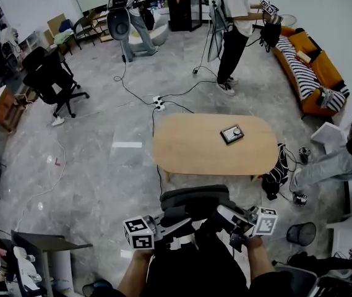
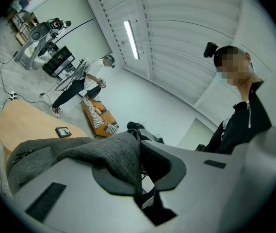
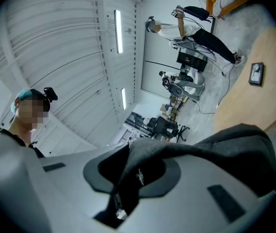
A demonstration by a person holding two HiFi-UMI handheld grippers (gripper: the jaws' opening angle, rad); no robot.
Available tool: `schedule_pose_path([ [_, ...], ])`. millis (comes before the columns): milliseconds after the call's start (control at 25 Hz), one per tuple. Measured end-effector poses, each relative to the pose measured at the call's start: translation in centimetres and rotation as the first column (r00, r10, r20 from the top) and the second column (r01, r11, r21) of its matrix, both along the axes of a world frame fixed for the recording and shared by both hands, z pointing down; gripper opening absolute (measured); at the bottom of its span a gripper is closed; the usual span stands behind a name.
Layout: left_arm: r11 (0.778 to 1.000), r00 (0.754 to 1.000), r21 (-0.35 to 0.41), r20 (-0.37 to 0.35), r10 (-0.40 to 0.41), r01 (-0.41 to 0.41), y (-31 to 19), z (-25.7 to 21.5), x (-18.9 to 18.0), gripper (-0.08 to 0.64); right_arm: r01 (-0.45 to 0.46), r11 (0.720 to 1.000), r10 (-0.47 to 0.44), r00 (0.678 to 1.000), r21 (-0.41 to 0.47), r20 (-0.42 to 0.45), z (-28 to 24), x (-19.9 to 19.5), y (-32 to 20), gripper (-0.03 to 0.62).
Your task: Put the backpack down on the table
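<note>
In the head view I hold a dark grey backpack [image 1: 194, 200] in the air just short of the near edge of the oval wooden table [image 1: 188, 156]. My left gripper [image 1: 177, 225] is shut on the backpack's fabric on its left side. My right gripper [image 1: 225, 216] is shut on its right side. The left gripper view shows grey fabric [image 2: 99, 152] pinched between the jaws of the left gripper [image 2: 140, 181], with the table [image 2: 26, 125] beyond. In the right gripper view, the fabric [image 3: 215, 149] runs into the right gripper [image 3: 128, 186], and the table [image 3: 259, 101] lies ahead.
A small black device [image 1: 232, 133] lies on the table's far right part. A dark bag [image 1: 276, 173] leans at the table's right end, near a seated person's legs [image 1: 330, 163]. Cables and a power strip [image 1: 158, 103] lie beyond the table. An orange sofa [image 1: 312, 67] stands right, an office chair [image 1: 52, 79] left.
</note>
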State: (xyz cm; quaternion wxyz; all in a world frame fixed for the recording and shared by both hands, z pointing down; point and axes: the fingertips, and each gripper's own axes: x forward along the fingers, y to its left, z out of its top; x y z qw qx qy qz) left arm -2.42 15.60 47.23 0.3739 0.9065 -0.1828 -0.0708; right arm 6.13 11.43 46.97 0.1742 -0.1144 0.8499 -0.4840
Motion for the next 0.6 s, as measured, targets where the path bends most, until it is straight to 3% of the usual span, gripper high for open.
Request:
schedule_pose_path([
  [600,0.996,0.996,-0.027,0.015,-0.084,0.084,-5.3,-0.1,2.7,0.046,0.119,0.993,-0.119,0.993,0.017,-0.010,-0.1,2.6,-4.8,0.055],
])
